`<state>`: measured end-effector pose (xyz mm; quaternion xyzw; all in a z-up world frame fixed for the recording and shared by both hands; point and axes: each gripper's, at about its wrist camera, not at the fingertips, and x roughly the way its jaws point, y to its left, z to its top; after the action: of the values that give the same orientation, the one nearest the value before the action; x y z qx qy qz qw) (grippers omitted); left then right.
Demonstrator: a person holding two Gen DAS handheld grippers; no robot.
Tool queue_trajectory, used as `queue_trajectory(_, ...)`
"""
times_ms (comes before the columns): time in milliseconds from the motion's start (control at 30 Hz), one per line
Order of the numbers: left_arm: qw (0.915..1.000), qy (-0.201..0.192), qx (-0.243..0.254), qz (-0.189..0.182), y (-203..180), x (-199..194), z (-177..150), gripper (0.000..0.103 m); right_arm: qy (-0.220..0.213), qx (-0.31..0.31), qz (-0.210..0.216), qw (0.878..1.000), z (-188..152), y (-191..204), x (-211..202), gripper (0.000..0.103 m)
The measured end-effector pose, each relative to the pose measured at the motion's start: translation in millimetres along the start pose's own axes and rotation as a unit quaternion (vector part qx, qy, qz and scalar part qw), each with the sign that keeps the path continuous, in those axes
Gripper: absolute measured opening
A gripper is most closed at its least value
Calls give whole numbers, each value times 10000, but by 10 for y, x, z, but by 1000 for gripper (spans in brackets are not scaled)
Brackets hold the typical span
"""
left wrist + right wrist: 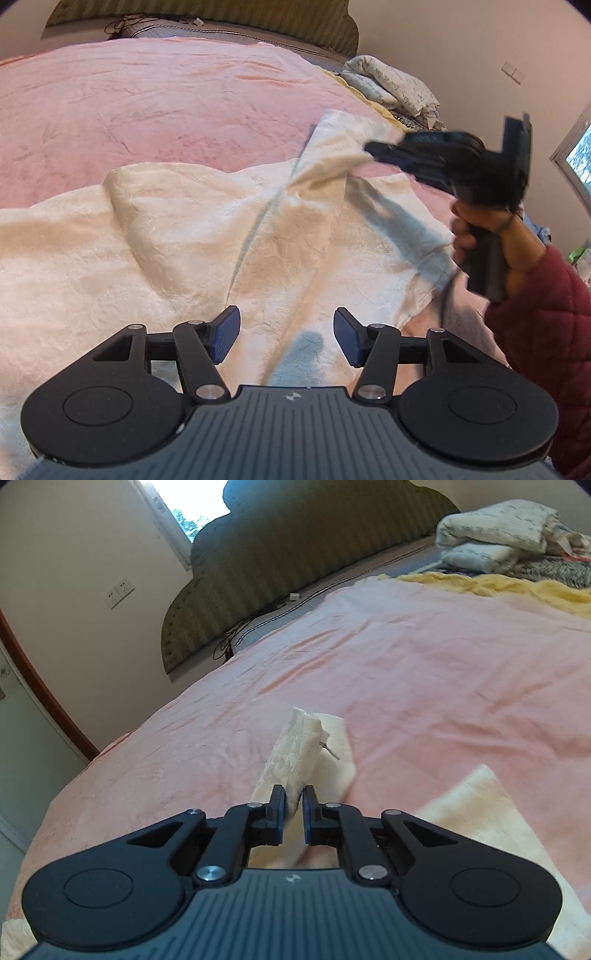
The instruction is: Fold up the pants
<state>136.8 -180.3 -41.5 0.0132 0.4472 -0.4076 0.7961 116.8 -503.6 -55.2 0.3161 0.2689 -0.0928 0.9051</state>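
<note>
Cream textured pants (207,236) lie spread on the pink bedspread (147,110). My left gripper (286,339) is open just above the cloth near its front part, holding nothing. My right gripper (294,805) is shut on an end of the pants (295,760) and holds it lifted above the bed. In the left wrist view the right gripper (373,149) appears blurred at the right, pulling that raised end (332,158) up so the cloth forms a ridge. More of the pants shows at the lower right of the right wrist view (480,812).
A dark padded headboard (295,565) stands at the bed's far end with cables beside it. Folded white bedding (495,535) and a yellow cloth (498,585) lie at the bed's far corner. A window (578,158) is at the right.
</note>
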Motion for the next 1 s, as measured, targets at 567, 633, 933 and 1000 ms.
queue_trajectory(567,9992,-175,79,346,-12,95,37,59,-126,1655,832,9826,-38,-529,280,51)
queue_trajectory(633,9994,-190,0,305,8,104,62,59,-173,1597,765,9840,-13,-532,287,23)
queue_trajectory(933,9950,-531,631,555,-192,108,53,59,-1072,1677,1142,9733,100,-758,-546,9)
queue_trajectory(1000,9934,-460,874,575,-274,145,51,60,-1112,1624,1106,9742,108,-820,-712,9)
